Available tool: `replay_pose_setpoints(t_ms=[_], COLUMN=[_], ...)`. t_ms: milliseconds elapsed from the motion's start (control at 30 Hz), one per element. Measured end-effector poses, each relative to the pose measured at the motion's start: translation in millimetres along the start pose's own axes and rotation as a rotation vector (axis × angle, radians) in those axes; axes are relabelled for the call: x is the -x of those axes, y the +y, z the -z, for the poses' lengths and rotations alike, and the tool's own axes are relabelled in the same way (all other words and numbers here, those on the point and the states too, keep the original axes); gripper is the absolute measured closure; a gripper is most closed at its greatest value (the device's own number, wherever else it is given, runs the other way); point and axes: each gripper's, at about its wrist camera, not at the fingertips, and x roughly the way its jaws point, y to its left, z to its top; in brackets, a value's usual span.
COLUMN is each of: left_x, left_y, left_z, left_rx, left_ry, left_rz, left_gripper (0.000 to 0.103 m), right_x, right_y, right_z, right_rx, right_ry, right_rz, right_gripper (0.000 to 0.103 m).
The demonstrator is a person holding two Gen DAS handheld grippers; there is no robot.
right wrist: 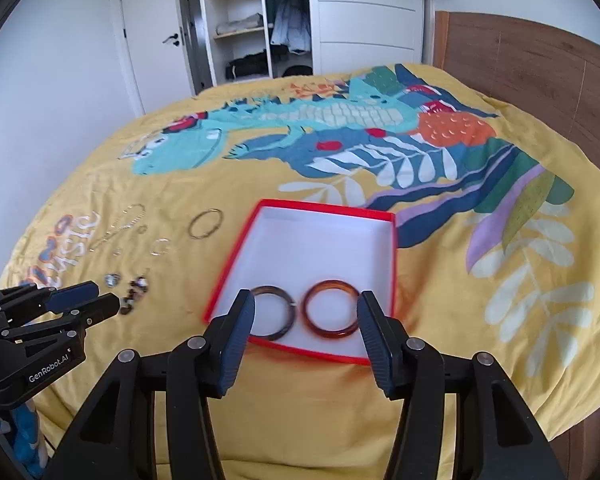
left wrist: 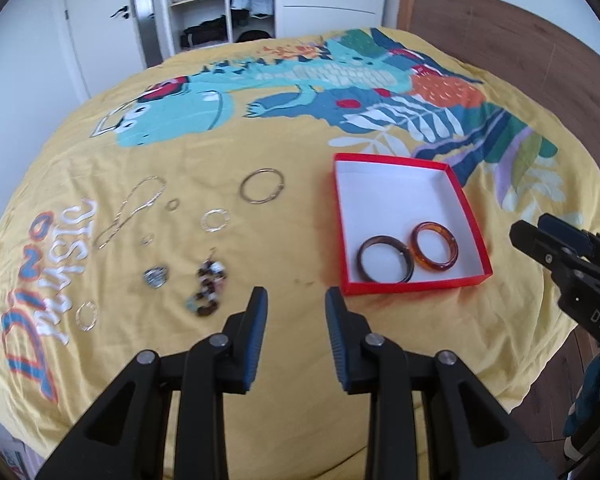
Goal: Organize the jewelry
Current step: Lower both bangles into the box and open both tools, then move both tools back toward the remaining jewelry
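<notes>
Illumination is bright, diffuse daylight, even across the yellow printed bedspread (left wrist: 284, 360); shadows are faint and soft, with no hard glare. Both views show strong fisheye curvature and black vignetting at the corners. In the right wrist view the red shallow cardboard box (right wrist: 388, 240) shows motion blur; distant small items are soft.

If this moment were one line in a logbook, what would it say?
left gripper: open, empty | right gripper: open, empty | red box: two bangles inside | other jewelry: on yellow bedspread
</notes>
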Motion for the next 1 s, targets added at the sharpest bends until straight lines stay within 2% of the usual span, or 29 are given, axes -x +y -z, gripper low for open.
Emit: replay_pose_setpoints(t_ms=[300, 633, 1000], left_x=[41.2, 76.6, 73.3], left_y=[75.3, 160.7, 199.1], left_z=[55.3, 105.7, 126.7], left_rx=[0.112, 0.272, 0.334], left_ry=[-0.019, -0.048, -0.042], left_rz=[-0.057, -0.160, -0.176], left_gripper=[0.070, 0.070, 0.070], right_x=[31.8, 46.5, 33.0], right_y=[55.3, 94.8, 122.9], right_z=[23.7, 44.5, 56.9], right_rx=[0.006, 0.031, 0.062], right_ry=[-0.021, -0.042, -0.015], right_rz=[-0.069, -0.165, -0.258], right_gripper=[0.049, 0.049, 0.049])
